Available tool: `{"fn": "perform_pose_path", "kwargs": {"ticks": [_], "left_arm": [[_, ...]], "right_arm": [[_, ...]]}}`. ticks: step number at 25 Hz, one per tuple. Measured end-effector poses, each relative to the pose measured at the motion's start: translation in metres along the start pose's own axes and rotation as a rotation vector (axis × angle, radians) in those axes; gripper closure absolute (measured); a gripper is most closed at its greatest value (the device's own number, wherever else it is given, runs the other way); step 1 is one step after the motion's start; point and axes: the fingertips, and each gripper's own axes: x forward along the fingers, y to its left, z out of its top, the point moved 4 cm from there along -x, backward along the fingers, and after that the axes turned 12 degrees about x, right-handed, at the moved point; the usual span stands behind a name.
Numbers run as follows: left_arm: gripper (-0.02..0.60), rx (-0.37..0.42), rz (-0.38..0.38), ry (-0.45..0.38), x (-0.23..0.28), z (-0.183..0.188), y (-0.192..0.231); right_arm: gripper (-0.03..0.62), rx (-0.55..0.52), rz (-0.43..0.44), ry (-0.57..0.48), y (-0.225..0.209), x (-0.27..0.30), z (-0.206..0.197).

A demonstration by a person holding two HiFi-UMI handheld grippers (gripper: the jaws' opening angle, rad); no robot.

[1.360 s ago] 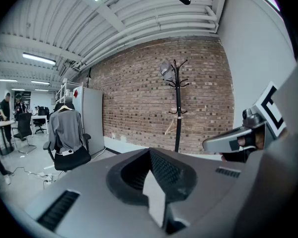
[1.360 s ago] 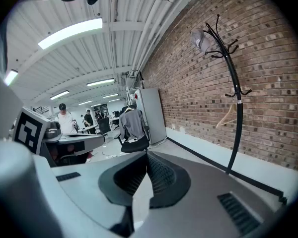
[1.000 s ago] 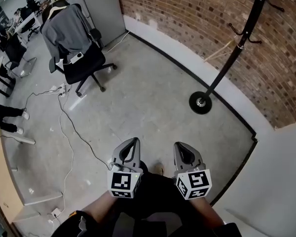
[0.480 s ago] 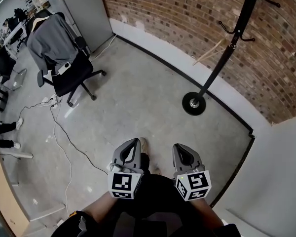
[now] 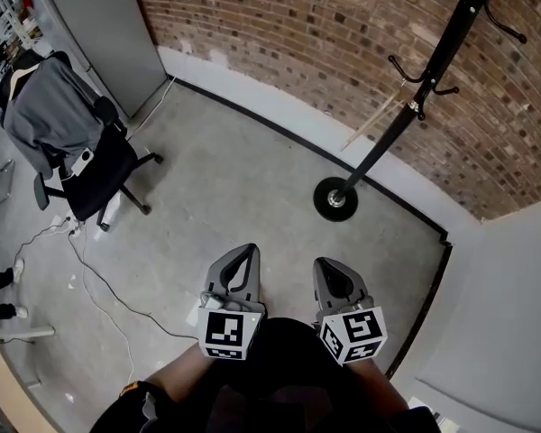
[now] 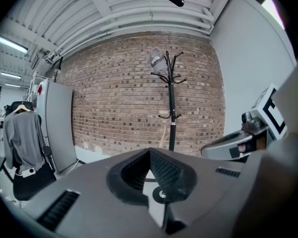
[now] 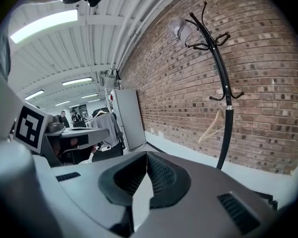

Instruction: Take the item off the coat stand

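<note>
A black coat stand (image 5: 406, 115) rises from a round base (image 5: 334, 198) by the brick wall, ahead and to the right. A grey cap-like item (image 6: 156, 59) hangs near the stand's top, also seen as the grey item (image 7: 179, 29) in the right gripper view. A wooden hanger (image 5: 374, 120) dangles from a lower hook. My left gripper (image 5: 245, 253) and right gripper (image 5: 329, 264) are held side by side low in front of the person, well short of the stand. Both are shut with nothing between the jaws.
An office chair (image 5: 90, 165) draped with a grey garment (image 5: 45, 120) stands at the left, with cables (image 5: 99, 278) trailing over the concrete floor. A grey cabinet (image 5: 99, 25) stands in the back left corner. A white wall (image 5: 514, 305) closes the right side.
The view has shifted toward the stand: its base sits nearer and lower left in the picture, and the chair has slid left. Both grippers stay shut in the same spot.
</note>
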Motion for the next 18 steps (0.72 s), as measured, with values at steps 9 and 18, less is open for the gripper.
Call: {"fn": "perform_pose_path", "kwargs": {"ticks": [9,18], "left_arm": [[0.557,-0.006,-0.012,-0.073,0.06,0.021,0.098],[0.557,-0.017,0.001,-0.081,0.112,0.044,0.121]], "right_arm": [[0.58,-0.026,-0.032,-0.052,0.02,0.092,0.066],[0.58,-0.015,-0.017,-0.104,-0.012,0.132,0.118]]}}
